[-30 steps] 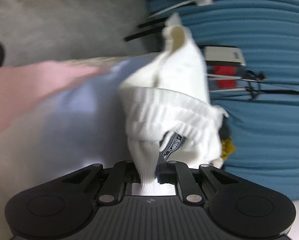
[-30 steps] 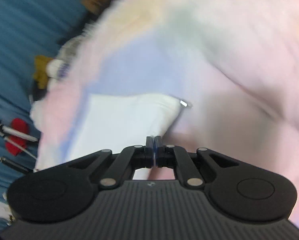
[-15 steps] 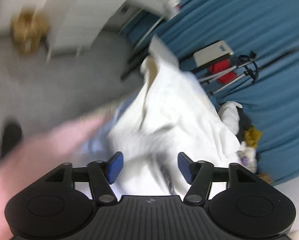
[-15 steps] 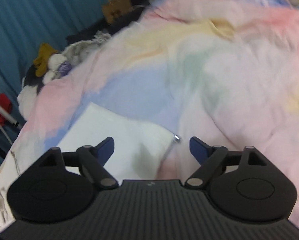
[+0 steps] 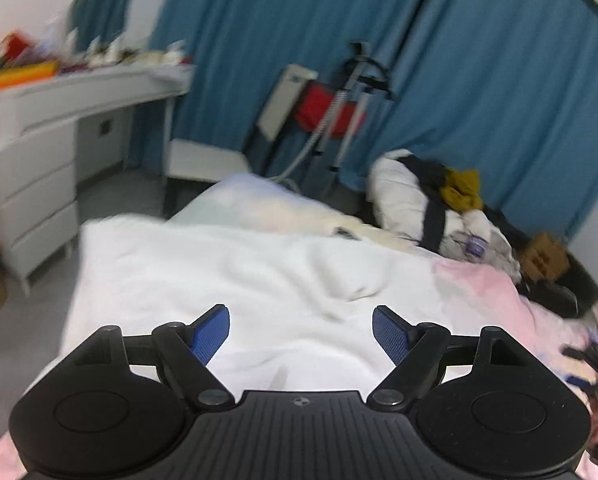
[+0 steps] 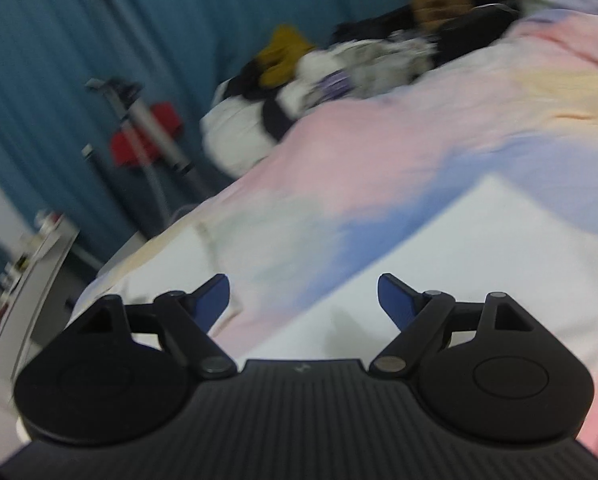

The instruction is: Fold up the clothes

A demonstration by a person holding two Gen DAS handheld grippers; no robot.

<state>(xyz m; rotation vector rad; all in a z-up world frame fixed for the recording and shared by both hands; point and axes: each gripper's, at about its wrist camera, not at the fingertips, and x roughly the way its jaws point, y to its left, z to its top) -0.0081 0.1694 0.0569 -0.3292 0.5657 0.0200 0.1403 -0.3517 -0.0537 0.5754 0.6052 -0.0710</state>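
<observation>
White garment point(image 5: 235, 280) — seemingly beyond fingers point(image 5: 209, 334)

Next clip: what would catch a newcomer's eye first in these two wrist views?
The wide white garment spread flat on the pastel pink-and-blue bedcover fills the middle of the left view. Behind it, teal curtains cover the far wall, with a heap of unfolded clothes topped by a mustard-yellow piece at the bed's far right. The left tongs are opening, the right tongs open, nothing between either.
</observation>
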